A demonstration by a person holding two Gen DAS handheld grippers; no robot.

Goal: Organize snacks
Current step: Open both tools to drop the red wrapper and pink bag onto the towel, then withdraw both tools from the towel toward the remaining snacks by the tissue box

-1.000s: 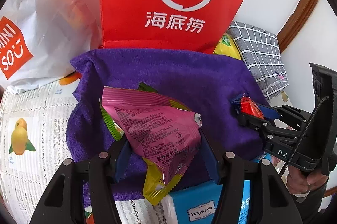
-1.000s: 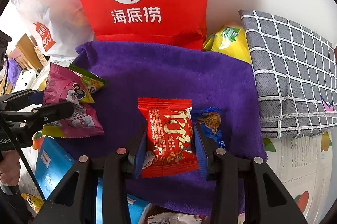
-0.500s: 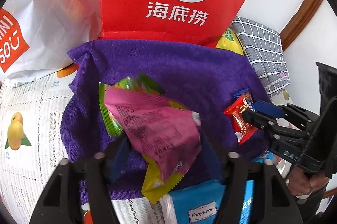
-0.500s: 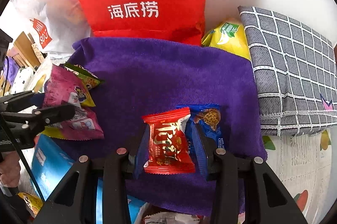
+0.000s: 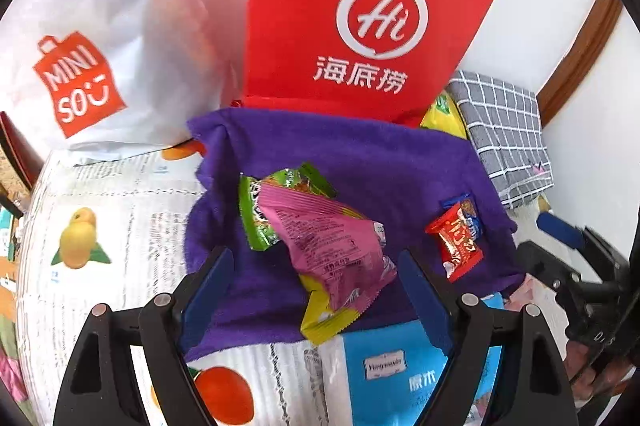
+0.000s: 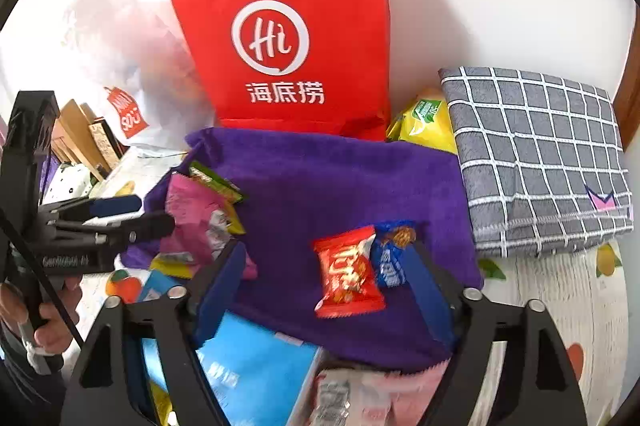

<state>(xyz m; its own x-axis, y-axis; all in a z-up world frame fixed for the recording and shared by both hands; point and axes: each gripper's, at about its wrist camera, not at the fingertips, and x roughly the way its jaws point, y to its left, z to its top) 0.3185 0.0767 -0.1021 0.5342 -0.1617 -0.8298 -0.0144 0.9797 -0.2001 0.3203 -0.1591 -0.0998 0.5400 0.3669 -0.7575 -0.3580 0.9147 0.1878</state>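
My left hand-held gripper point(image 5: 316, 282) and right hand-held gripper point(image 6: 332, 286) are opening, pads clear; the pink packet point(image 5: 332, 246) could slide off the purple towel point(image 5: 360, 154).

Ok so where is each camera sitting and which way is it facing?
Left wrist: rides the left gripper, looking down over its blue fingers at the pink packet on the purple towel; the right gripper shows at the right edge.
Right wrist: rides the right gripper, facing the red packet; the left gripper and a hand show at left.
Shared: towel, both packets, red bag.
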